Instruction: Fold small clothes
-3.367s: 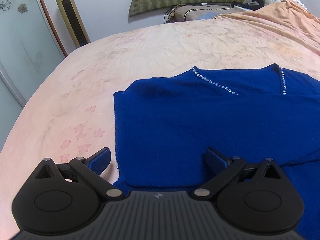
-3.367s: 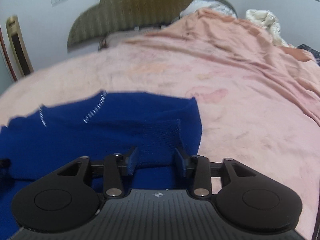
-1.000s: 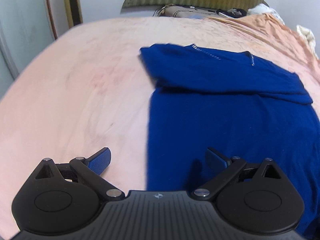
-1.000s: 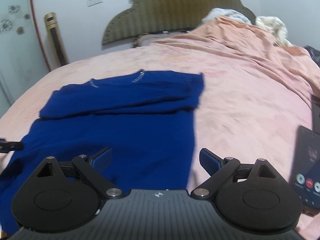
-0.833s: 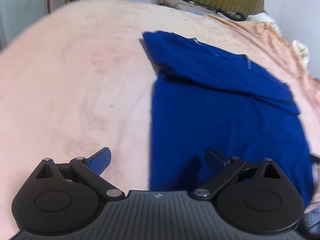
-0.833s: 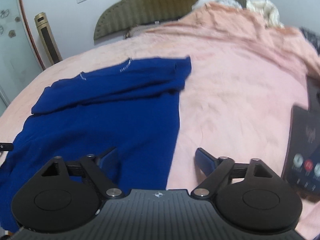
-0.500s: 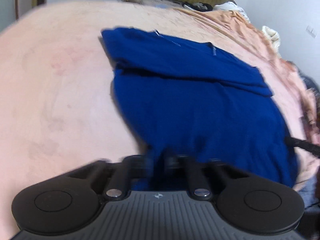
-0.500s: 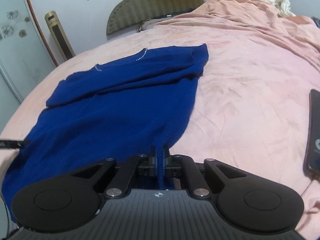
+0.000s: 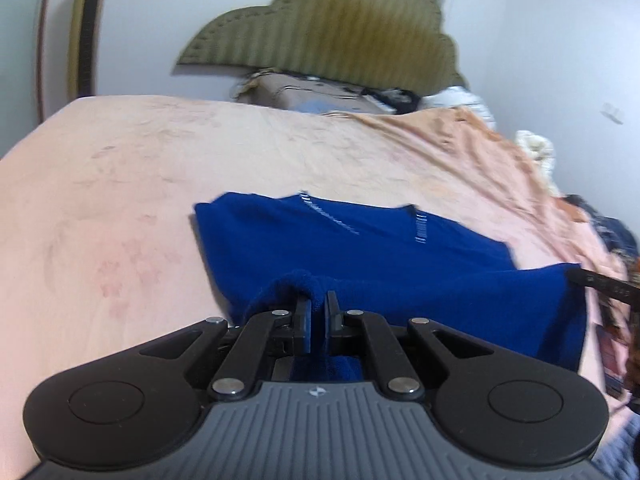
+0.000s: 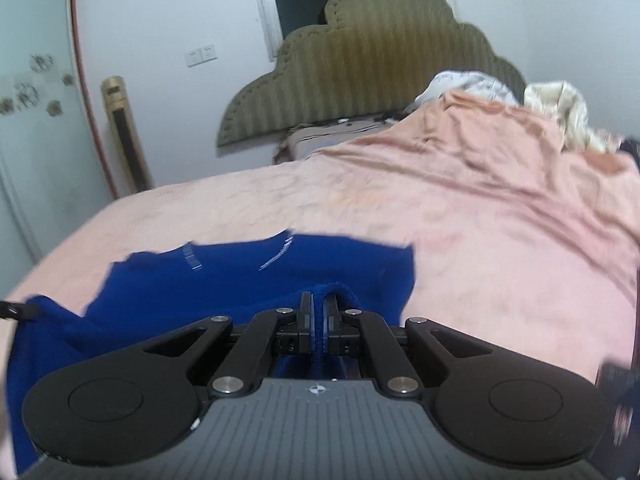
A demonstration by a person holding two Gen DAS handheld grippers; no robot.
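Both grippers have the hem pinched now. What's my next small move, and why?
Probably carry the hem forward toward the beaded neckline and lay it down. The left gripper and right gripper are each shut on the lifted near edge of the blue sweater, whose top lies flat.

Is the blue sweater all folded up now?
Not yet. The blue sweater is half folded: left gripper and right gripper pinch its near edge, lifted over the part lying flat.

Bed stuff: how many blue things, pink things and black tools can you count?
Blue: 1, the blue sweater
Pink: 1, the pink bedspread
Black tools: 2, the left tool and the right tool, both pinching the sweater's near hem
Total: 4
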